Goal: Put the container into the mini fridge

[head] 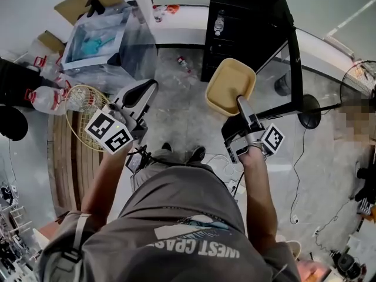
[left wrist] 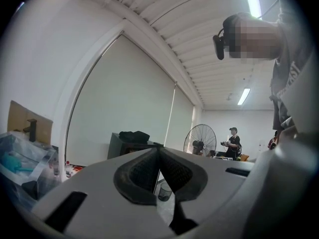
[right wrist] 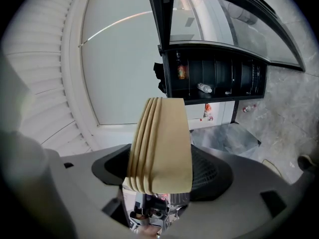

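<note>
Right claw (head: 242,103) grips the tan container (head: 229,82) by its rim, just before the open fridge (head: 238,22); left claw (head: 147,89) closed on nothing. Risk: edge-only hold could let it tip or clip the door (head: 295,63) w/ a hasty push.

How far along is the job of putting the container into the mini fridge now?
Done: the door of the mini fridge stands open and the right gripper is shut on the tan container. In hand: the container is held in the air before the open fridge, not inside it. Left: set it inside and let go. The left gripper is shut and empty.
</note>
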